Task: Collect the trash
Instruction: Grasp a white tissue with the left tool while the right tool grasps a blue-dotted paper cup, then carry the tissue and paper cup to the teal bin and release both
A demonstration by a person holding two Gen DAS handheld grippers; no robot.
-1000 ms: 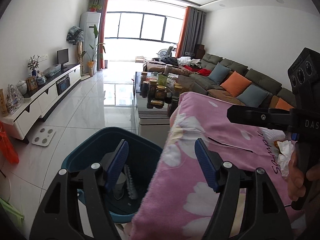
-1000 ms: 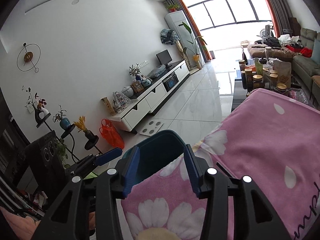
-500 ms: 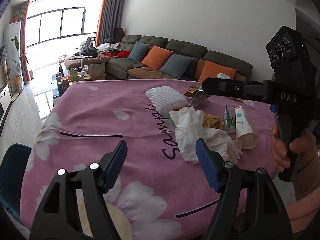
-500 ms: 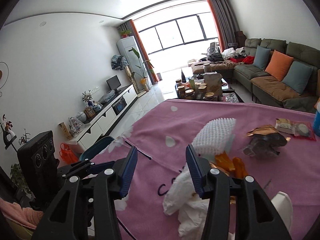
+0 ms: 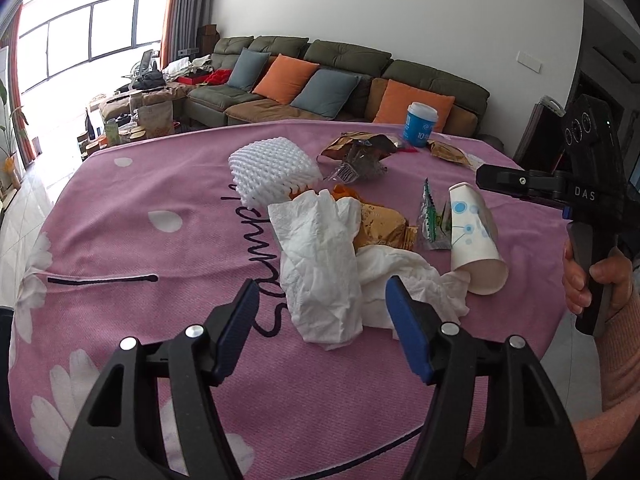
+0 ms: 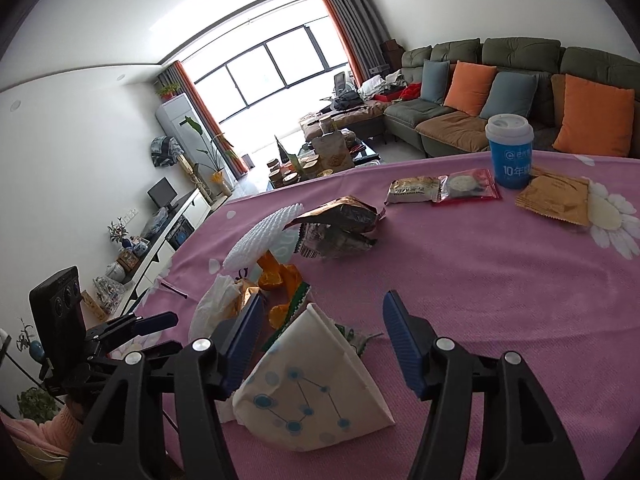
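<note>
Trash lies in a pile on the pink flowered tablecloth (image 5: pixel 120 208). Crumpled white tissue (image 5: pixel 320 264) sits nearest my left gripper (image 5: pixel 322 308), which is open and empty just in front of it. A tipped paper cup with blue dots (image 5: pixel 474 236) lies to the right; it fills the right wrist view (image 6: pixel 308 384), between the fingers of my open right gripper (image 6: pixel 324 332). White foam netting (image 5: pixel 272 172), a brown wrapper (image 5: pixel 380 228), a green wrapper (image 5: pixel 430 216), orange peel (image 6: pixel 280 276) and a crumpled foil bag (image 6: pixel 340 228) lie around.
A blue cup with a white lid (image 6: pixel 510 152) stands at the table's far side, with snack packets (image 6: pixel 444 190) and a brown packet (image 6: pixel 554 198) beside it. A sofa with orange and blue cushions (image 5: pixel 320 84) stands behind. A TV cabinet (image 6: pixel 168 236) lines the left wall.
Both grippers have swung from the blue bin at the table's left edge over to the trash pile and moved closer. The right gripper now frames the paper cup.
</note>
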